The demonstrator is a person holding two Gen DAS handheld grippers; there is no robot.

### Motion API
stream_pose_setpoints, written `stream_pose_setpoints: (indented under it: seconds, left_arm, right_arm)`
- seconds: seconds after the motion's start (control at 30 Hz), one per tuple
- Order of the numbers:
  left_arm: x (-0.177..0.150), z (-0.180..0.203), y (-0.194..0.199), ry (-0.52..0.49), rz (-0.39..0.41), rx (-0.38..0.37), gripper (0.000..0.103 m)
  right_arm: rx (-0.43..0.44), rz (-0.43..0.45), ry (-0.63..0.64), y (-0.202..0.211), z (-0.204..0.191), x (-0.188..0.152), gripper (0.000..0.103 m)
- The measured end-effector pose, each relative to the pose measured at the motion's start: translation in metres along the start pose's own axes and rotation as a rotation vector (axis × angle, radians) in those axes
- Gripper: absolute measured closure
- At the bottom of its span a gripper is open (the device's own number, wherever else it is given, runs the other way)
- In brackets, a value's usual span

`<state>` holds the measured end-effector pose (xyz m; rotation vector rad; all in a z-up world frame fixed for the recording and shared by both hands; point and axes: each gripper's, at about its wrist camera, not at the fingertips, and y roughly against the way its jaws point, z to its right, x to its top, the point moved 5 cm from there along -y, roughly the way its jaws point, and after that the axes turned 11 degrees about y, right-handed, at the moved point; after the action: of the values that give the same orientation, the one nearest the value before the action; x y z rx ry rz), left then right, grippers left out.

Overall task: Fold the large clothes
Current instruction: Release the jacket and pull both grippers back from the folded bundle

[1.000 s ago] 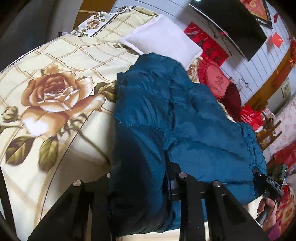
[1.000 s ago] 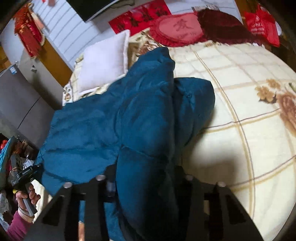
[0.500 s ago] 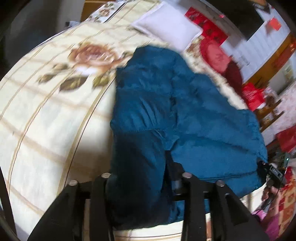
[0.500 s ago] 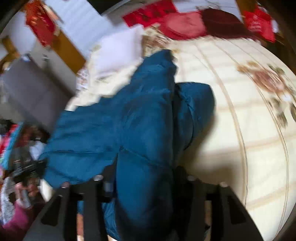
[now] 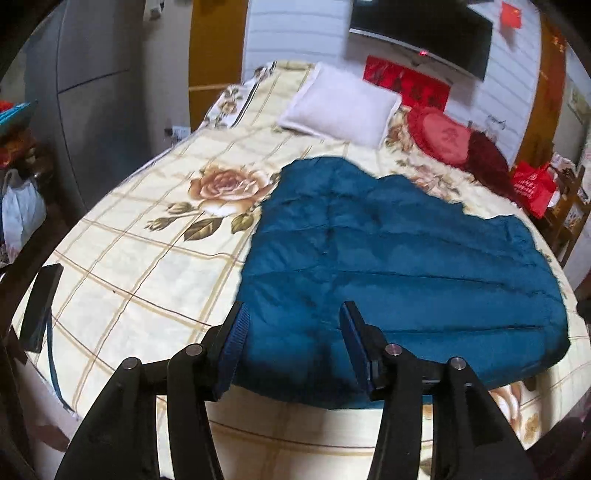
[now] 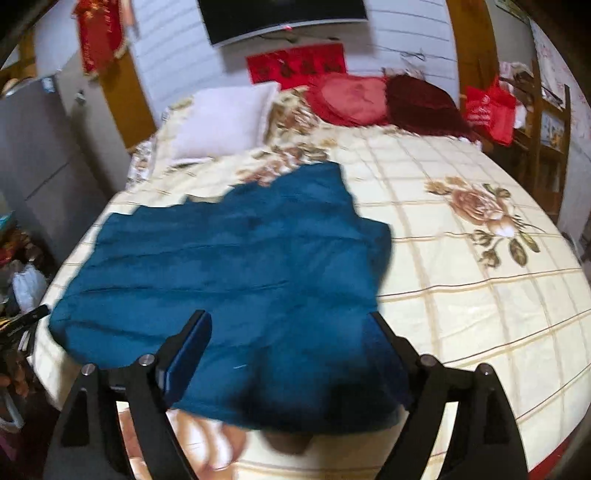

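A large teal quilted jacket lies spread flat on the cream rose-patterned bedspread, its near hem close to the bed's front edge. My left gripper hovers above the jacket's near left corner with its jaws opening, and the pads are clear of the cloth. In the right wrist view the same jacket fills the left half of the bed. My right gripper hangs over its near right part, jaws opening wide, nothing pinched between them.
A white pillow and red cushions sit at the head of the bed under a wall television. A dark flat object lies at the bed's left edge. Bags and shelves crowd both sides.
Both grippers let go of the jacket folds they were pinching, opened, and pulled back and up. The jacket now lies flat on the bed.
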<state>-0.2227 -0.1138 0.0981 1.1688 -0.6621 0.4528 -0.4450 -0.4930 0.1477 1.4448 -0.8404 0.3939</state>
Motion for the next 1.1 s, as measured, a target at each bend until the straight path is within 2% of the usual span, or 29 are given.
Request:
stream_pose_setpoints:
  seconds: [0.23, 0.37, 0.47, 0.6, 0.8, 1.1]
  left_arm:
    - [-0.027, 0.034, 0.009, -0.036, 0.038, 0.014, 0.056]
    - [-0.045, 0.049, 0.006, -0.036, 0.015, -0.057, 0.056]
    - [-0.057, 0.055, 0.001, -0.071, 0.011, -0.025, 0.056]
    - [-0.069, 0.058, 0.001, -0.068, 0.006, -0.051, 0.056]
    - [-0.078, 0.063, 0.004, -0.125, 0.045, -0.018, 0.056]
    - [-0.082, 0.06, 0.0, -0.113, 0.03, -0.02, 0.056]
  right_arm:
    - [0.01, 0.041, 0.091, 0.005, -0.067, -0.012, 0.014]
    - [-0.009, 0.034, 0.132, 0.0, -0.095, -0.027, 0.014]
    - [-0.028, 0.033, 0.148, -0.003, -0.108, -0.035, 0.012]
    - [-0.015, 0.034, 0.126, -0.008, -0.122, -0.046, 0.008]
    - [-0.011, 0.026, 0.145, -0.016, -0.136, -0.051, 0.007]
    - [-0.008, 0.04, 0.172, -0.017, -0.15, -0.051, 0.007]
